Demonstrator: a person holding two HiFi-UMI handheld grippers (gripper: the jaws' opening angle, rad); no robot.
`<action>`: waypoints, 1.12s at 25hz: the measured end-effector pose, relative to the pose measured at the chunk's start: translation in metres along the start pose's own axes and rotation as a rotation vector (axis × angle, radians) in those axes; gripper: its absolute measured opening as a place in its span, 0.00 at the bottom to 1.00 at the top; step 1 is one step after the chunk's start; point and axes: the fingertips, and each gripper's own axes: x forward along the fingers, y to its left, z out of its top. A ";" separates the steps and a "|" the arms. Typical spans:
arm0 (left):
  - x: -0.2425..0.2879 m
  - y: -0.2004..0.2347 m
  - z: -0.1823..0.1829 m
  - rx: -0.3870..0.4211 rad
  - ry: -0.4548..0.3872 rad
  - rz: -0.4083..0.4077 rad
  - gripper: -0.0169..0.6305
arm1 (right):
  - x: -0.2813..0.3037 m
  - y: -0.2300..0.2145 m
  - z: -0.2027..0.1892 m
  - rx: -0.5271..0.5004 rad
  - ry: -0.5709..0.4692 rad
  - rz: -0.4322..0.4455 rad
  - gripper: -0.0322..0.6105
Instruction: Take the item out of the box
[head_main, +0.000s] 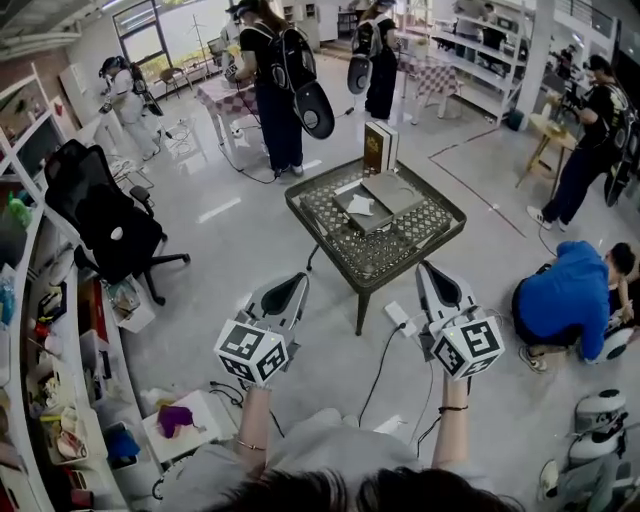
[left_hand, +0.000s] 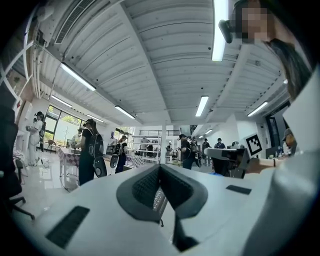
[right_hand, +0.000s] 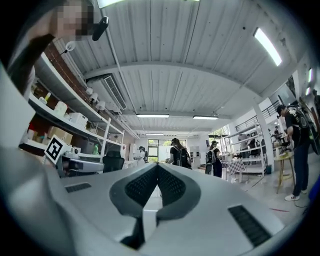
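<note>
Currently the task stands at its start, with no removal step carried out as far as the views show. The counter (head_main: 385, 258), a low square unit with a lattice top, stands on the floor ahead of the person and well apart from both tools. On its far half lies the flat grey box (head_main: 395, 190), which appears to be laid open as two grey panels. The head view is too small to confirm this. A brown upright carton (head_main: 380, 147) stands at the far edge, just beside the box. The white item (head_main: 360, 205) rests on the nearer grey panel, so it is judged to be in or on the box and not yet lifted. The left tongs (head_main: 296, 281) and the right tongs (head_main: 428, 270) are held near the body, short of the counter. Both are clenched with the pads meeting and nothing between them. Remaining work: approach the counter, release one set of tongs, grasp the white item, and lift it clear of the box.
</note>
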 end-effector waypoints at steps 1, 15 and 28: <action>-0.002 0.000 -0.003 -0.005 0.007 0.006 0.05 | 0.000 0.000 -0.002 0.010 0.001 0.004 0.08; 0.028 0.038 -0.021 -0.048 0.050 0.030 0.05 | 0.048 -0.024 -0.029 0.064 0.054 -0.006 0.08; 0.109 0.117 -0.027 -0.067 0.065 -0.022 0.05 | 0.137 -0.071 -0.050 0.089 0.071 -0.072 0.08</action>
